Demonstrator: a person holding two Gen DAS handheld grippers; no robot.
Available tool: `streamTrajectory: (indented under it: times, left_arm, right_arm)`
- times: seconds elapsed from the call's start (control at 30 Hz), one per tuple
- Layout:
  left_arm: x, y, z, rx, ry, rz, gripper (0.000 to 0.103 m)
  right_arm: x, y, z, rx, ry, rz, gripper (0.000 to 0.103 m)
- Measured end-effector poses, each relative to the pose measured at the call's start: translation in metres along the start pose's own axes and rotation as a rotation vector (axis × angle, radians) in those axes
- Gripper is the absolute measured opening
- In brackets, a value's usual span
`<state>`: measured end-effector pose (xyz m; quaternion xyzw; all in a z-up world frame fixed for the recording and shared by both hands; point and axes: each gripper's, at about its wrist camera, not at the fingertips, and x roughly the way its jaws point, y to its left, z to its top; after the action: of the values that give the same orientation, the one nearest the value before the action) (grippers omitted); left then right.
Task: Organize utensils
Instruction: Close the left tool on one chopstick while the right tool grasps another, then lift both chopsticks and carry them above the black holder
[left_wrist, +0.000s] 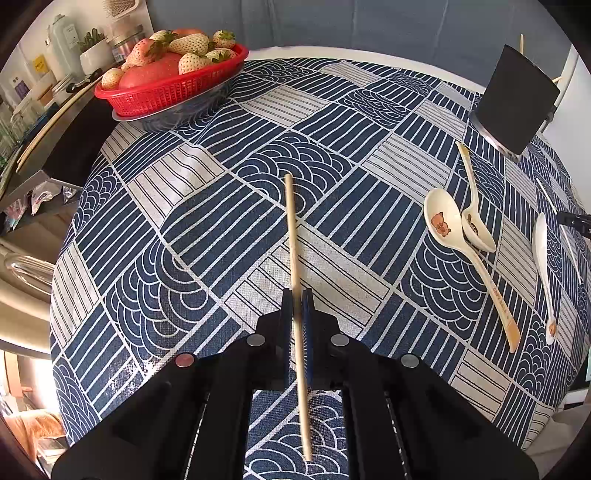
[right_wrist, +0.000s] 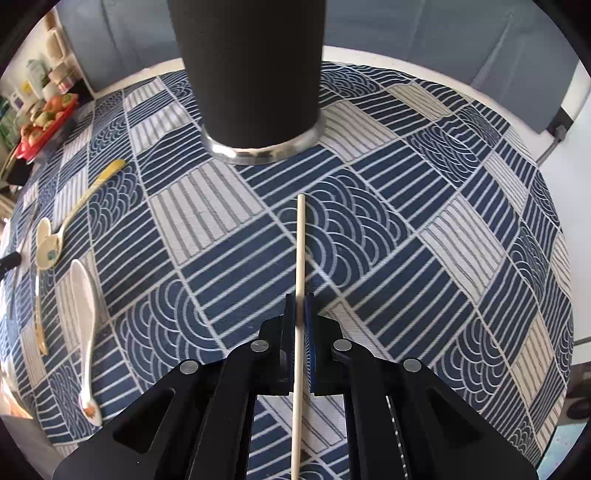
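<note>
Left wrist view shows your left gripper (left_wrist: 298, 295) squeezed tight on a thin wooden chopstick (left_wrist: 291, 229). That stick pokes out past the fingertips and also runs back under the gripper. Below it lies a tablecloth (left_wrist: 207, 206) with dark blue and pale squares, some with stripes and some with curvy arches. Off to the right of this gripper lie three spoons: a big cream spoon with a bear (left_wrist: 443, 221), a smaller cream spoon (left_wrist: 476, 225) touching its bowl, and a white spoon (left_wrist: 543, 258) a bit farther out. Far ahead and to the right stands a black cup (left_wrist: 517, 99) with a shiny metal bottom ring. Far ahead and to the left sits a red basket (left_wrist: 159, 96) full of pale strawberries, resting on a clear dish. Past the table's left edge you can see a shelf with bottles and a little plant.

Right wrist view shows your right gripper (right_wrist: 300, 299) pinched shut on another wooden stick (right_wrist: 301, 240). The black cup (right_wrist: 255, 74) stands straight ahead of it, close by. Spoons lie well off to the left of this gripper. A grey curtain hangs behind the table.
</note>
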<state>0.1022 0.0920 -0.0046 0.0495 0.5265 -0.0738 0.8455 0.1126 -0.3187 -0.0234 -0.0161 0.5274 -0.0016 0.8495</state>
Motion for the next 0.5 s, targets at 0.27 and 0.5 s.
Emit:
streamTrajectory:
  times: [0.27,0.5]
  left_arm:
    - [0.012,-0.006,0.024,0.136,0.013,0.058,0.005]
    - [0.02,-0.008,0.049,0.204,-0.009,0.105,0.005]
  right_arm:
    - [-0.006,-0.034,-0.01,0.054,0.033,-0.041,0.005]
    - [-0.022,-0.069,-0.017,0.105,0.019,-0.129,0.005]
